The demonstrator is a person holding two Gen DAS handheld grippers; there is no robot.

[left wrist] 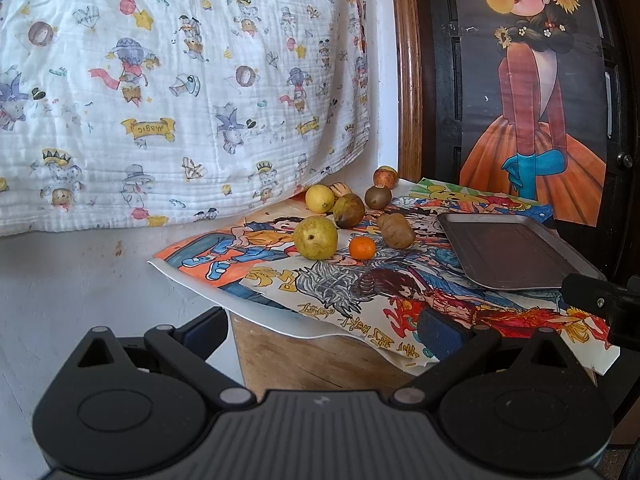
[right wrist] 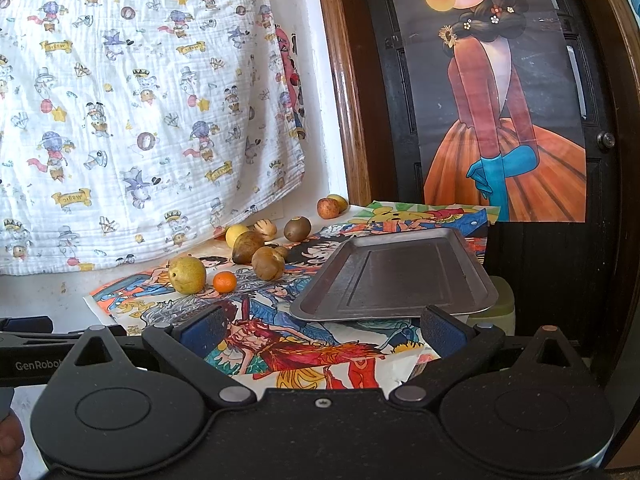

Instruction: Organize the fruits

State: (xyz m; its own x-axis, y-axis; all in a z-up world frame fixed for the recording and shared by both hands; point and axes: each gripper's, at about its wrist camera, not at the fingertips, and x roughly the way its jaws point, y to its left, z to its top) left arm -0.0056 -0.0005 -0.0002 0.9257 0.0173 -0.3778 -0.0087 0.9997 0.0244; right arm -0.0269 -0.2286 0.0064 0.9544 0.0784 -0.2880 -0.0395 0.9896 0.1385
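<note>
Left gripper [left wrist: 326, 330]: fingers spread wide, nothing between them, held level, pointing forward. Right gripper [right wrist: 322, 330]: fingers likewise wide apart, empty, level. Right gripper's black body [left wrist: 600, 300] shows at right edge of left wrist view, close beside left gripper.

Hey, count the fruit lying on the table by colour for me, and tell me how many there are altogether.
Yellow or yellow-green: 2, the pear and the lemon
Orange: 1, the small mandarin
Brown: 3
Reddish: 1, the apple
Tan striped: 1
Total: 8, none on the tray.
</note>
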